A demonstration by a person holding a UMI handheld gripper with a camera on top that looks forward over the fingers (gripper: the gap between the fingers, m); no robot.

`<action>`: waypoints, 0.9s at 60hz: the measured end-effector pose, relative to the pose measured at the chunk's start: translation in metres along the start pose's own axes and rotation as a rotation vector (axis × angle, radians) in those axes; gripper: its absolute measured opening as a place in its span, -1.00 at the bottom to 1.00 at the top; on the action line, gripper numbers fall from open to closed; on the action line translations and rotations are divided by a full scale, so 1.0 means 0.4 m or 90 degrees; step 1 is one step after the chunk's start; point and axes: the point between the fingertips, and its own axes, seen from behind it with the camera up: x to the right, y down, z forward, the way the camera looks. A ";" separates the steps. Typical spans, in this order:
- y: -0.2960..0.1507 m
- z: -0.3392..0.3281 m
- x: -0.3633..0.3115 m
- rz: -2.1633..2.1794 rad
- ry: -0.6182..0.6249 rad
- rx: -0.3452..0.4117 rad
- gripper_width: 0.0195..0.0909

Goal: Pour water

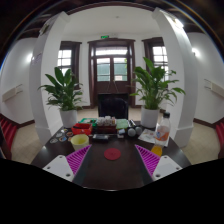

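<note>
1. Tongs (112,170) hang wide open, empty, above the near end of the dark counter (110,172).
2. Likely water vessel: the orange-based bottle (160,135), far right.
3. Swing right, approach level, and clamp mid-body before tipping toward the yellow cup (80,141).

Dark table (112,170) — red coaster (112,154), cups (80,142)

Dark table (110,172), red disc (112,154), yellow cup (80,141), seemingly orange glass (157,150), green plants (64,92).
</note>
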 end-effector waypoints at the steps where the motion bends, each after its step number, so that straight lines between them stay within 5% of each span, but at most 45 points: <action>1: 0.001 -0.005 0.006 0.006 0.000 -0.002 0.85; 8: 0.012 0.002 0.067 0.025 0.009 0.033 0.84; 20: -0.108 0.048 0.216 0.084 0.083 0.055 0.83; 44: -0.406 0.302 0.278 0.037 0.084 0.082 0.79; 52: -0.470 0.363 0.251 0.018 0.076 0.088 0.53; 54: -0.478 0.380 0.240 0.009 0.073 0.086 0.06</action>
